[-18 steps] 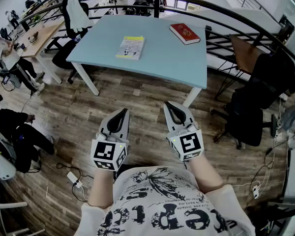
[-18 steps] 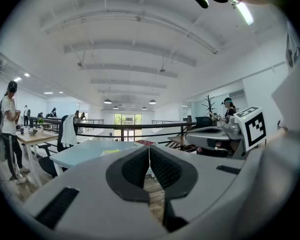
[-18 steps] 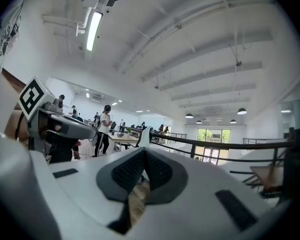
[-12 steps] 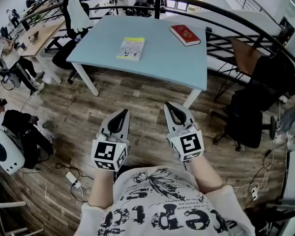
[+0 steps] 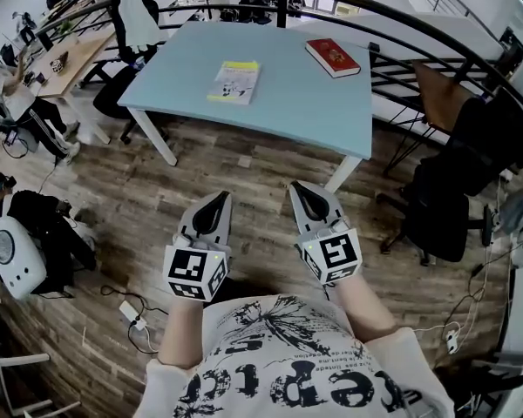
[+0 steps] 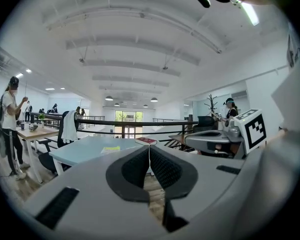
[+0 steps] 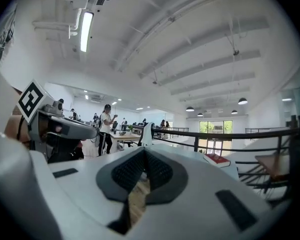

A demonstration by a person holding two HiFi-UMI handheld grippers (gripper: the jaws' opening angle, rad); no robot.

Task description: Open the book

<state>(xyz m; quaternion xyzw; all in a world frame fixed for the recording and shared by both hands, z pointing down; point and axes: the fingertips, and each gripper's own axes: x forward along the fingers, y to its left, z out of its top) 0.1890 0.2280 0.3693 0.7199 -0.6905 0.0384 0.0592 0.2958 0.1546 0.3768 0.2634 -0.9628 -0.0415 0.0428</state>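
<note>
Two books lie on the light blue table (image 5: 288, 94): a yellow-and-white book (image 5: 234, 83) near its middle left and a red book (image 5: 332, 57) at its far right corner. Both are closed. My left gripper (image 5: 222, 198) and right gripper (image 5: 296, 186) hover side by side over the wooden floor, well short of the table, jaws shut with nothing between them. In the left gripper view the red book (image 6: 146, 140) and the yellow-and-white book (image 6: 110, 148) show far ahead beyond the gripper (image 6: 149, 149). The right gripper view shows the red book (image 7: 217, 158) past the gripper (image 7: 144, 153).
A black curved railing (image 5: 418, 24) runs behind the table. Black office chairs (image 5: 440, 207) stand to the right, another chair (image 5: 126, 24) at the table's left. People (image 5: 26, 225) and a desk (image 5: 61, 59) are at the left. Cables (image 5: 131, 316) lie on the floor.
Both grippers stay put. The view has shifted slightly, and the person at the lower left has moved, a white round device now showing beside them.
</note>
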